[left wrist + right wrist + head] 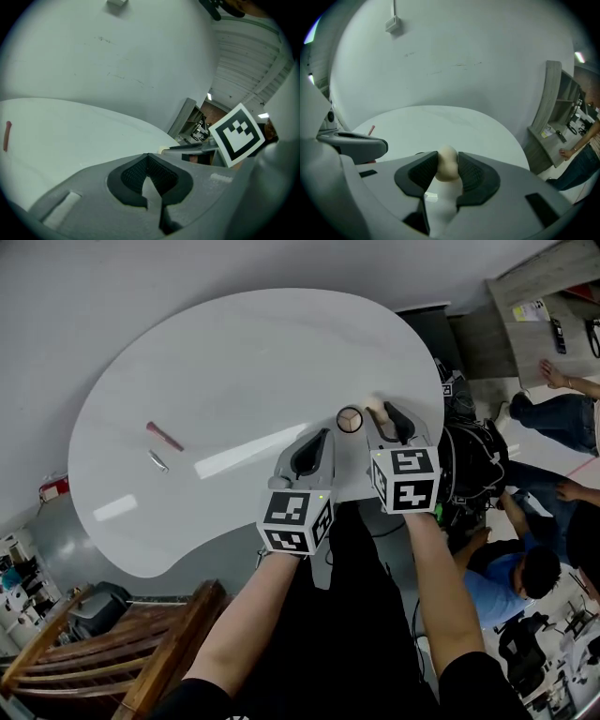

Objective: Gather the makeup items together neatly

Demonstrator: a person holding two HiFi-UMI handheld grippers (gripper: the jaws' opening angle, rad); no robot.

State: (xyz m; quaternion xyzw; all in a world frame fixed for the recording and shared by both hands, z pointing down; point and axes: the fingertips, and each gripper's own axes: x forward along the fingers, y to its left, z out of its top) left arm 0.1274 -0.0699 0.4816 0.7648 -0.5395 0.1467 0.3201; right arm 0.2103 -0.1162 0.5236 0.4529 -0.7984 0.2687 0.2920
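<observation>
My right gripper is part-way closed on a cream, egg-shaped makeup sponge, with both pads pressing its sides. It hangs just over the near right edge of the tabletop. The sponge looks soft and very light. It will squash rather than slip, so I judge a gentle squeeze across its fat middle is enough, and a harder one would only deform it. It may spring or roll a little when I let go, so I'd set it down on its broad end.

My left gripper has its jaws together with nothing between them, and it sits beside the right one over the same edge.

A round tan piece lies just beside the sponge. It looks rigid and flat, so I'd take it across its rim. Well apart on the far left lie a thin red stick and a small silvery item. Both look slim, hard and likely to roll, so I'd pinch them mid-length.
</observation>
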